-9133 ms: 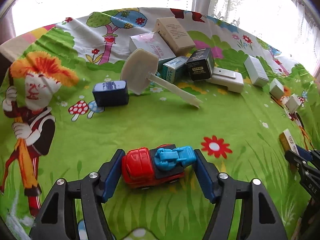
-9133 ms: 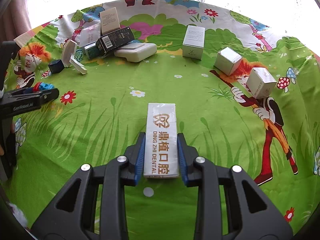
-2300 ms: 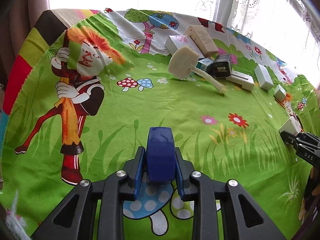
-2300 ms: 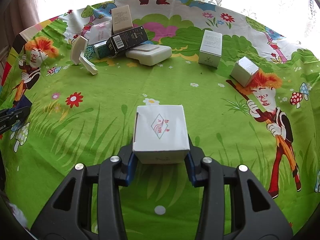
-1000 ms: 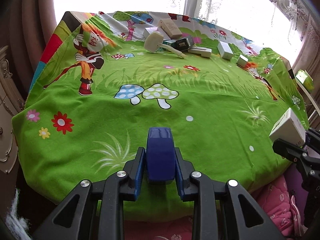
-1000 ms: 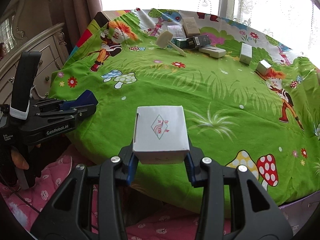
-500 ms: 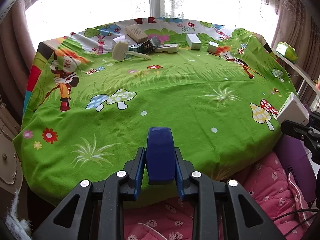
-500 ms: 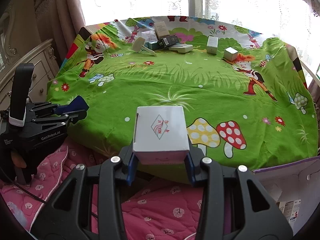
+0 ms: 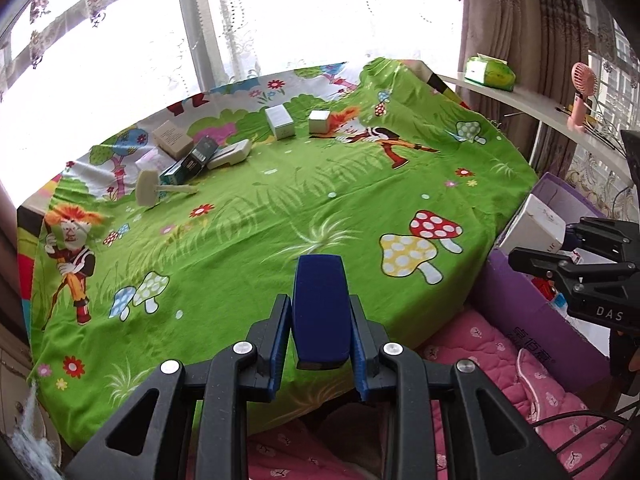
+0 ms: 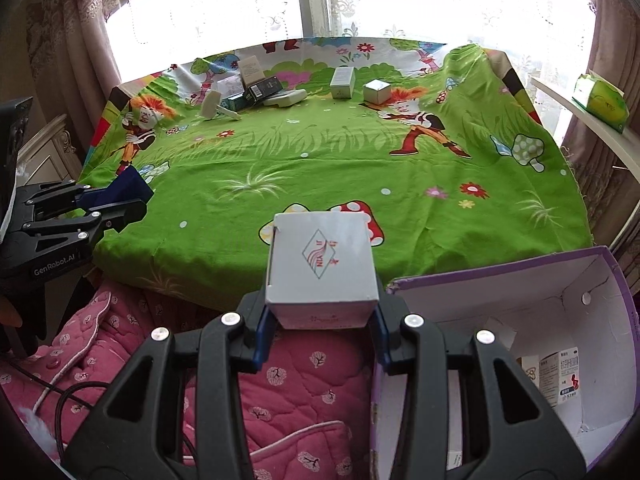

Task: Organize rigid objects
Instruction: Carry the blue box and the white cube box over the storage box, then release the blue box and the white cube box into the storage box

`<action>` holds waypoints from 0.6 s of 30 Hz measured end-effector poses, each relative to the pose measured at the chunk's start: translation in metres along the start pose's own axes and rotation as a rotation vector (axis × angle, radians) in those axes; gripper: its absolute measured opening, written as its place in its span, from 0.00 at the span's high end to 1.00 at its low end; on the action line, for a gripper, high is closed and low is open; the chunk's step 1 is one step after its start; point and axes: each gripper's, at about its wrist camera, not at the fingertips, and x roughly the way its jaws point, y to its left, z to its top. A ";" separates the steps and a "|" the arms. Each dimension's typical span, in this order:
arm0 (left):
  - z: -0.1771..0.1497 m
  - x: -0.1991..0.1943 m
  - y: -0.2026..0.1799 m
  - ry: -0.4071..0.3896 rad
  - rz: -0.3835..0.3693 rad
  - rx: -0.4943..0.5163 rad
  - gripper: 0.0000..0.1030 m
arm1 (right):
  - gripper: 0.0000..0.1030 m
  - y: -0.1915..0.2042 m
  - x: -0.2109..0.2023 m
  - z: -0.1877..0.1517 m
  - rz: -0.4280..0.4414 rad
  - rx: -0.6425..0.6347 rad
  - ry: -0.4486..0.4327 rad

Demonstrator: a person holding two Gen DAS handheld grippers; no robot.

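My left gripper [image 9: 320,320] is shut on a dark blue box [image 9: 319,304], held above the table's near edge; it also shows in the right wrist view [image 10: 132,188]. My right gripper [image 10: 322,320] is shut on a white cube box [image 10: 322,264] with a red logo, held off the table beside the purple cardboard box [image 10: 560,320]. In the left wrist view the white box [image 9: 532,232] hangs over the purple box [image 9: 532,312]. Several small boxes [image 10: 342,82] and a cream mallet [image 10: 214,106] lie at the table's far side.
The table carries a green cartoon cloth [image 10: 320,160]. The purple box stands on a pink quilt [image 10: 280,380] and holds small packets [image 10: 560,372]. A shelf [image 9: 520,96] at the right bears a green tissue pack [image 9: 490,72] and a pink fan [image 9: 582,96].
Both grippers have pulled back from the table and swung right, each still holding its box. The purple box has come into view under the right gripper.
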 end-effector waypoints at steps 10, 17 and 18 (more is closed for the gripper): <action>0.034 0.000 -0.078 0.021 -0.217 0.128 0.72 | 0.57 -0.065 -0.029 -0.012 -0.135 0.102 -0.025; 0.050 0.010 -0.152 0.054 -0.333 0.283 0.72 | 0.57 -0.114 -0.054 -0.031 -0.285 0.155 -0.010; 0.050 0.015 -0.163 0.063 -0.350 0.299 0.72 | 0.57 -0.120 -0.056 -0.034 -0.311 0.160 -0.003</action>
